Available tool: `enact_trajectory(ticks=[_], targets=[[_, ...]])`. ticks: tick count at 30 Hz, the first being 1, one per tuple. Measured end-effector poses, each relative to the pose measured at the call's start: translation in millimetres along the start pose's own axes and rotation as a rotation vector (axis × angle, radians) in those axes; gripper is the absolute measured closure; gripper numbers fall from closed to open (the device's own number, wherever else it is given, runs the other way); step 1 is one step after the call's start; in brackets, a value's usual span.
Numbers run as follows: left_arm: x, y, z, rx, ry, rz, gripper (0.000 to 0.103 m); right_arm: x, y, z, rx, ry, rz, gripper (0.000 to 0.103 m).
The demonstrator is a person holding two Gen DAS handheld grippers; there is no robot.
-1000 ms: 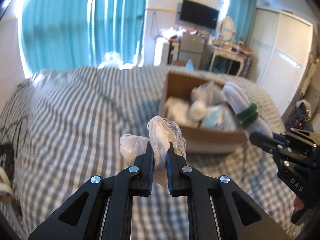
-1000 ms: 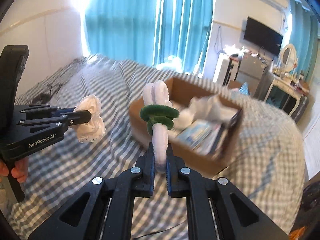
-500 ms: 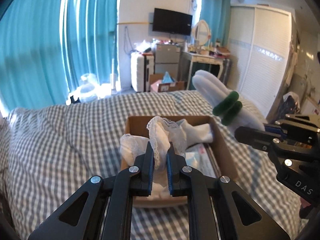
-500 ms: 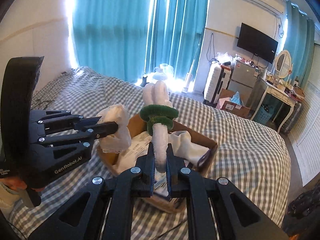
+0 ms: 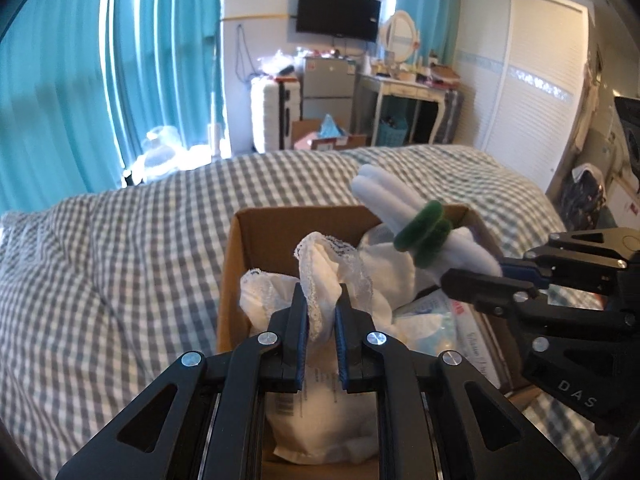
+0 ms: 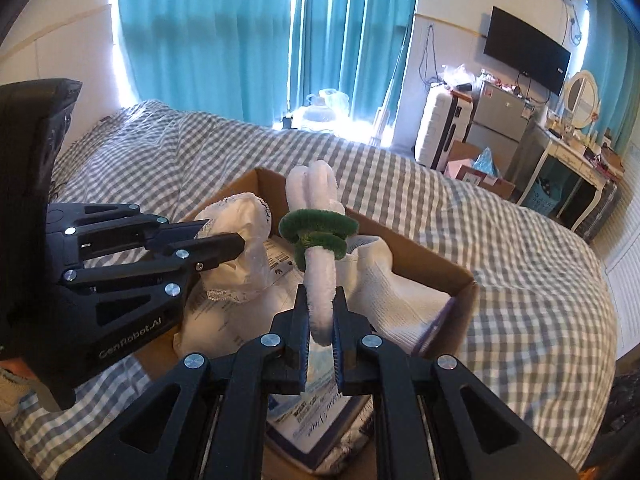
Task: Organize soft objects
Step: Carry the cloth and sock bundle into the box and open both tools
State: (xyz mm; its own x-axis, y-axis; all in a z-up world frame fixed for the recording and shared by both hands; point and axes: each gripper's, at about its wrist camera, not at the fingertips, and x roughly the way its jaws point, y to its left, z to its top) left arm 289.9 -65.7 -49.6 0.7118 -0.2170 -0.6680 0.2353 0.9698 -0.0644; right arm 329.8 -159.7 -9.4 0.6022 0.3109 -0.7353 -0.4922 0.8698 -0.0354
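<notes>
Two brandings: GenRobot.AI left gripper (image 6: 224, 246) (jaws opening round lace cloth (image 6: 240, 252)), DAS right gripper (image 5: 472, 280) clamping white bundle (image 5: 404, 216).

A white lace-trimmed cloth (image 5: 324, 276), bunched into a soft puff, hangs above the near left part of an open cardboard box (image 5: 256, 236) that stands on the checked bed (image 5: 120, 264). Beside it, over the box's right half, a fuzzy white bunny-eared piece (image 5: 400, 204) with a dark green band (image 5: 426, 234) wrapped around its middle leans up and away. Inside the box lie white socks (image 6: 384, 280), a white packet (image 5: 324, 412) with a printed label, and a flat blue-and-white package (image 6: 316, 408) toward the near right corner.
</notes>
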Motion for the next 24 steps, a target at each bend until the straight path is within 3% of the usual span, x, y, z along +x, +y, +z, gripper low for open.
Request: enact_trajectory(ticks=[6, 8, 11, 12, 18, 24], targets=[[2.2, -1.4, -3.8, -0.002, 0.002, -0.018, 0.087, 8.5, -3.7, -2.7, 0.041, 0.015, 0.026, 0.085], [0.3, -2.0, -4.5, -0.006, 0.015, -0.020, 0.067, 2.6, -6.1, -4.1, 0.062, 0.008, 0.013, 0.074], [-6.3, -4.9, -7.3, -0.015, 0.038, 0.005, 0.054, -14.3, -10.1, -2.9, 0.095, -0.014, -0.016, 0.060], [-9.7, -5.8, -7.8, -0.013, 0.033, 0.008, 0.054, -20.7, -10.6, -2.9, 0.099, -0.020, -0.026, 0.060], [-55.1, -17.6, 0.4, 0.011, -0.013, 0.040, 0.049, -88.7, -7.5, 4.0, 0.100, -0.091, -0.087, 0.058], [-139.4, -33.8, 18.3, 0.021, -0.140, 0.059, 0.040, -179.6, 7.4, 19.3, 0.094, -0.217, -0.157, 0.053]])
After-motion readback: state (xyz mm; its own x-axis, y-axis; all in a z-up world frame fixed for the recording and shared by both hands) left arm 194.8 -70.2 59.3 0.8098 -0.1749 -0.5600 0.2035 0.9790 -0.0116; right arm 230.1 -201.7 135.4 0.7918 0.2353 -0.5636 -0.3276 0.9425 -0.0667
